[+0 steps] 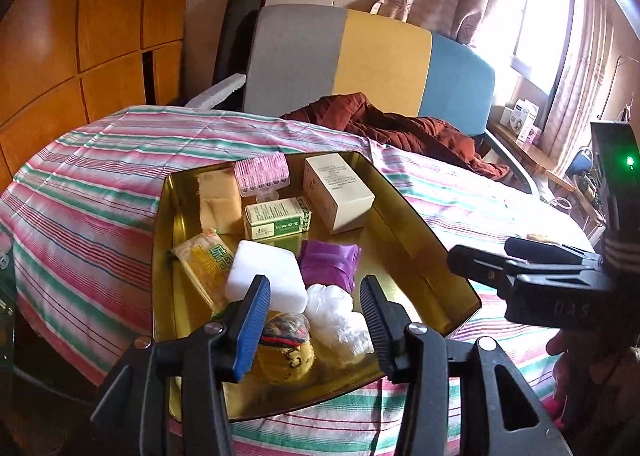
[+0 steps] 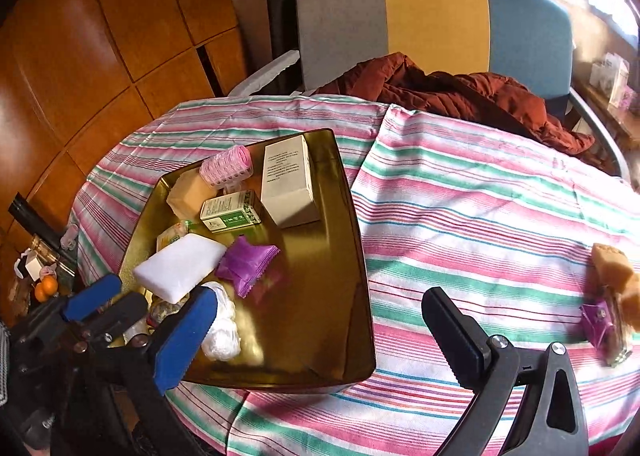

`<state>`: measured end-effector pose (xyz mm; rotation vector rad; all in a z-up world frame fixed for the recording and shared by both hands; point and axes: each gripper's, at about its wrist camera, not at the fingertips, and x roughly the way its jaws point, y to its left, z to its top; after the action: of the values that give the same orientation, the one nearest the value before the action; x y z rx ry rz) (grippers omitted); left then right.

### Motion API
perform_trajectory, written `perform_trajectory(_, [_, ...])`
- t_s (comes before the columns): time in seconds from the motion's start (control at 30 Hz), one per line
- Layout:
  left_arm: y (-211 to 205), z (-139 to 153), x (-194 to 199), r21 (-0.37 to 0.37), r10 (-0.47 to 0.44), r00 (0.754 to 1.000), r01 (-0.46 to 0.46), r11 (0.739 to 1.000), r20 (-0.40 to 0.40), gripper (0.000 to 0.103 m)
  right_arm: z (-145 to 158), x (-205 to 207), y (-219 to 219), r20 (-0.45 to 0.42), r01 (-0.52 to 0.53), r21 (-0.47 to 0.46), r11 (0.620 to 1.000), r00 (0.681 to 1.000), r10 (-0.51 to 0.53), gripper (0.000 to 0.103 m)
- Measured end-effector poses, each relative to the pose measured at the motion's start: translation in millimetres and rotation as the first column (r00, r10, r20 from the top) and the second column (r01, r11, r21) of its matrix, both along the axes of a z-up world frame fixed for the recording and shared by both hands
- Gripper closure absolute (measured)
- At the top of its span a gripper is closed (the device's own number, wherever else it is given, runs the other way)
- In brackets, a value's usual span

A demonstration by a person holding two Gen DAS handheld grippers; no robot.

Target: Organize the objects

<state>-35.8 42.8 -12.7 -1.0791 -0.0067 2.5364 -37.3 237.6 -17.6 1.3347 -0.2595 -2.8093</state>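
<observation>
Left tool (image 1: 314,310) spread apart, empty, hovering over near end of gold tray (image 1: 420,216), above white plastic wad (image 1: 340,316) and white block (image 1: 264,276). Right tool (image 2: 316,330) likewise spread apart, empty, over tray's near right corner. Beyond, purple packet (image 2: 248,264), green box (image 2: 232,212), pink roller (image 2: 226,166). Tray resting on striped counter (image 2: 480,196).

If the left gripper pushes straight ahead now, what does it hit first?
Probably the crumpled white plastic bag and the yellow patterned bundle lying in the gold tray, right between the open left gripper; depth is uncertain.
</observation>
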Motion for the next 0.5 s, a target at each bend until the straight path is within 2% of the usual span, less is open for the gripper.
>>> perform_trajectory(0.27, [-9, 4, 0, -0.007, 0.045, 0.999, -0.045, 0.999, -0.006, 0.056, 6, 12, -9, -0.027, 0.001, 0.082, 0.997, 1.000, 0.002, 0.000])
perform_trajectory(0.5, [-11, 7, 2, -0.005, 0.042, 0.999, -0.042, 0.999, -0.020, 0.056, 7, 19, -14, -0.034, -0.003, 0.116, 0.993, 0.999, 0.007, 0.000])
